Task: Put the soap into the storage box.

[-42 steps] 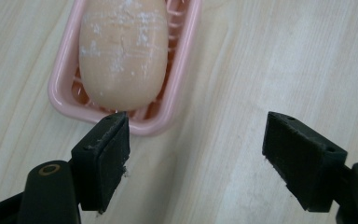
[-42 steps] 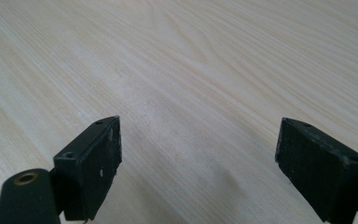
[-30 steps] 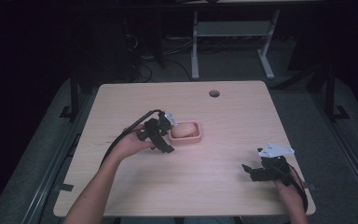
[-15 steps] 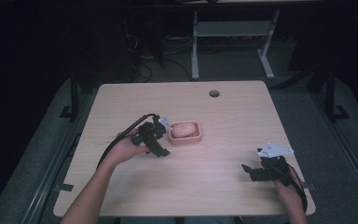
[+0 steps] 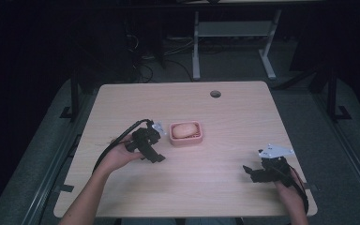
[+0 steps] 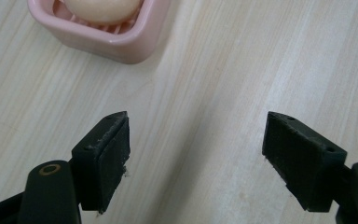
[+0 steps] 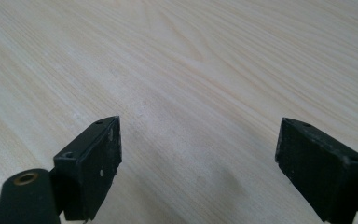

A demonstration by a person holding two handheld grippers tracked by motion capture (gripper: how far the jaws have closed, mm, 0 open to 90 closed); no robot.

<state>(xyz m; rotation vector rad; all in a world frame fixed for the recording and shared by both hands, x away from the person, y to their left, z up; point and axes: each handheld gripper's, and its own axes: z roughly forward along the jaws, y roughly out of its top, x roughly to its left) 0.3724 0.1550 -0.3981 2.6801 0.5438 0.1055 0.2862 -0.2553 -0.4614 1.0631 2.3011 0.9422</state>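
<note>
**Two grippers idle, soap resting in its dish**

Two open grippers were on the table (image 5: 225,112), and neither held anything. In the left gripper view the pink soap dish (image 6: 103,29) was cut off by the top edge, so just its near corner and part of the pale bar of soap (image 6: 103,8) lying on its ribs could be seen. In the high view the soap (image 5: 184,130) sat inside the dish (image 5: 186,140) near the middle of the table, but the dim light left its surface hard to read.

The left gripper (image 5: 153,151) was just beside the dish, on its left, with jaws spread wide over bare wood and apart from the dish. The right gripper (image 5: 257,171) lay well apart from it, near the table's right front corner, its jaws likewise released over empty wood; the person's hand hid most of its body.

Compared with a second earlier, the left gripper had drawn back from the dish toward the person, while the right gripper, dish and soap had stayed where they were.
</note>
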